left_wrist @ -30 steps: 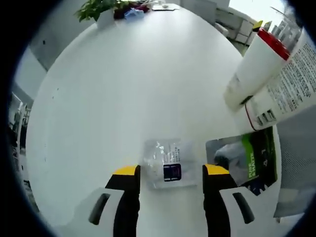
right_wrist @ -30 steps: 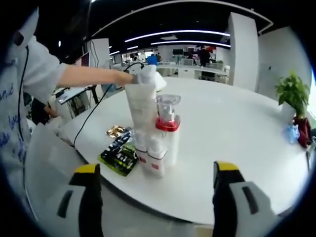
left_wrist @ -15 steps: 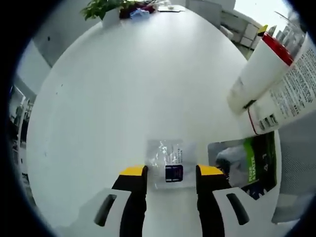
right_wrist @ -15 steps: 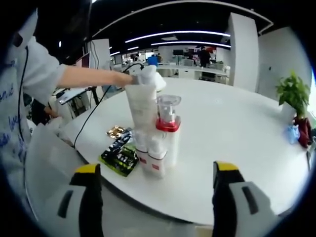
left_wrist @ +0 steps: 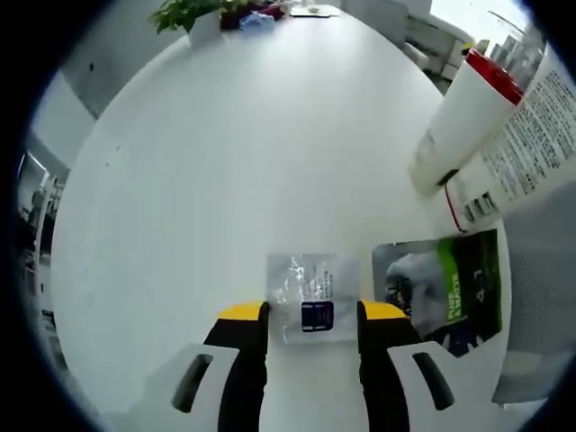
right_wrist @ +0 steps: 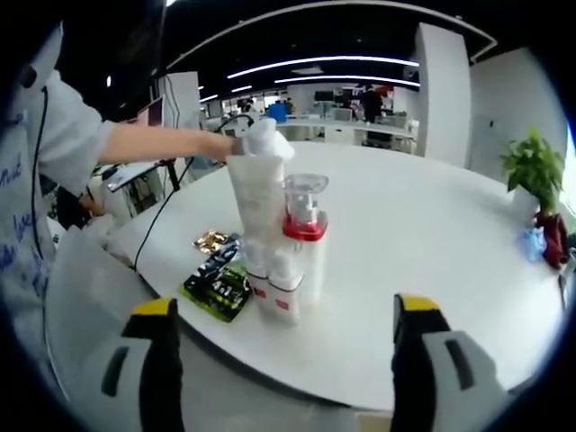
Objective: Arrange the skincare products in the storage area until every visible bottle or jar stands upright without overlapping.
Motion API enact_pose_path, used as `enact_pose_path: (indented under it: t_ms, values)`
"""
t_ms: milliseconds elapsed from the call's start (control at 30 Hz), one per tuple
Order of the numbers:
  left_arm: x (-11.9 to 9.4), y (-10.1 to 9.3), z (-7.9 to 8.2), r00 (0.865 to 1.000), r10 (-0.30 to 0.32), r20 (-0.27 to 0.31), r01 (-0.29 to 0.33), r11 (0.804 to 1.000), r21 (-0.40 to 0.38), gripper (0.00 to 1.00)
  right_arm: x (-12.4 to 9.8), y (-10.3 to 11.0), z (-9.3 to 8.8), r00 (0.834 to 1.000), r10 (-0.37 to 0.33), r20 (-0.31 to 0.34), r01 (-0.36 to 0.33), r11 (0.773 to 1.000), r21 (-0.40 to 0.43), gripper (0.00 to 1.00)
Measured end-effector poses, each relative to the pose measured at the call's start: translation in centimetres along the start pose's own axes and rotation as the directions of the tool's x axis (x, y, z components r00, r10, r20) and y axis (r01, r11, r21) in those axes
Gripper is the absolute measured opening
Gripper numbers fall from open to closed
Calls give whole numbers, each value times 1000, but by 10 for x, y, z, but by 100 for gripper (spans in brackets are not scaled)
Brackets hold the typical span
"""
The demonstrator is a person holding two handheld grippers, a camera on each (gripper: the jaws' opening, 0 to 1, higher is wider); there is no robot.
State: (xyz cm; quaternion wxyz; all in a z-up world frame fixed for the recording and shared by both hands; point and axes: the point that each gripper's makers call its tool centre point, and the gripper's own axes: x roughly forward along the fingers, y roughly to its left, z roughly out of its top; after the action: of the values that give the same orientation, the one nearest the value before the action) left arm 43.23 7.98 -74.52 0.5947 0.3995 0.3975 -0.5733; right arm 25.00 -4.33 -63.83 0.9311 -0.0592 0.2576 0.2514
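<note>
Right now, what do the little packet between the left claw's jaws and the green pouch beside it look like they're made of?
The small packet looks like clear, crinkly plastic film: see-through, with glints. The green pouch appears to be glossy printed foil or plastic, with a shiny silvery patch. Neither is certain.

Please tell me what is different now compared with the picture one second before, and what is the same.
The left gripper has narrowed its jaws around the clear sachet, which lies flat on the white table; a firm grip cannot be confirmed. The right gripper stays wide open and back from the upright bottles. The green packet has not moved.
</note>
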Motion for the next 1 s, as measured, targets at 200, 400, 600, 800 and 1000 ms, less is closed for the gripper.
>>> enact_pose_path:
  t_ms: [200, 400, 600, 800, 1000]
  values:
    - [-9, -1, -3, 1000, 10, 3, -10, 1000, -10, 36, 0, 1, -1, 1000, 0, -2, 0, 1000, -3, 99]
    - [-17, -6, -9, 1000, 21, 1, -21, 1000, -20, 36, 0, 0, -1, 1000, -5, -4, 5, 1000, -7, 99]
    - [-26, -15, -17, 1000, 25, 4, -25, 999, -36, 36, -1, -2, -1, 1000, -13, 1, 13, 1000, -5, 99]
    - [-35, -23, -25, 999, 43, -7, -43, 998, -40, 36, -1, -2, -2, 1000, -10, -6, 9, 1000, -15, 99]
    - [-43, -39, -32, 999, 45, 0, -45, 998, -53, 36, -1, -3, 0, 1000, -15, 1, 15, 1000, -14, 99]
